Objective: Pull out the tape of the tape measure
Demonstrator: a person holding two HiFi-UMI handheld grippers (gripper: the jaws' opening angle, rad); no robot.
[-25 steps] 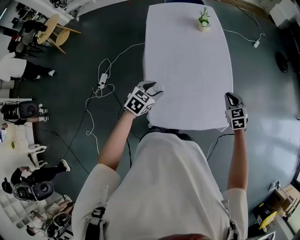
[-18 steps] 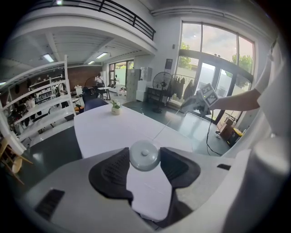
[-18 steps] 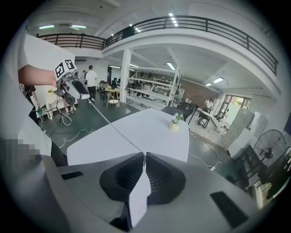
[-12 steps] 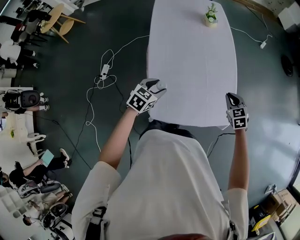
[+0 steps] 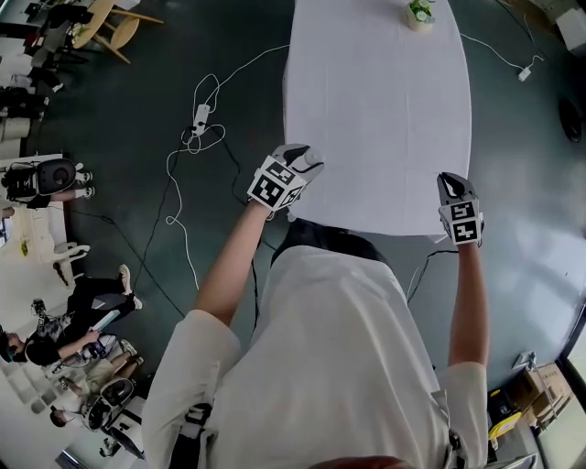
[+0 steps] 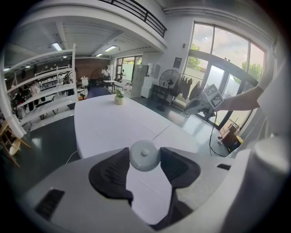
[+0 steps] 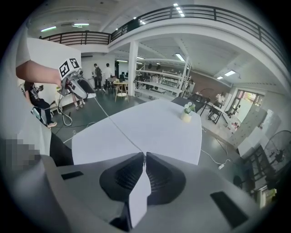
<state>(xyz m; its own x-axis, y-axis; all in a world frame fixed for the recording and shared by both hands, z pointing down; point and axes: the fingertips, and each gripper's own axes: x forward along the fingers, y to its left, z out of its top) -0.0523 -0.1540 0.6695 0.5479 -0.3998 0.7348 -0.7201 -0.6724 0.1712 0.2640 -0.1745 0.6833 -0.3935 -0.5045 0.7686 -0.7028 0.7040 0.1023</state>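
Table (image 5: 375,110): tape (image 7: 119,127) crosswise (taut)

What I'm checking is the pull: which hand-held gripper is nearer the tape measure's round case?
Left. The left hand-held gripper clamps the round case between its jaws; the right hand-held gripper is across the table's near end, shut on the tape.

A long white bench (image 5: 375,110) stands on a dark floor (image 5: 110,119), with a small potted plant (image 5: 420,11) near its far end. Left of the bench, white cables (image 5: 167,183) lie looped on the floor beside a power strip (image 5: 200,116). Wooden chairs (image 5: 101,18) stand at the far left. A standing fan (image 6: 169,78) is near tall windows (image 6: 218,50).
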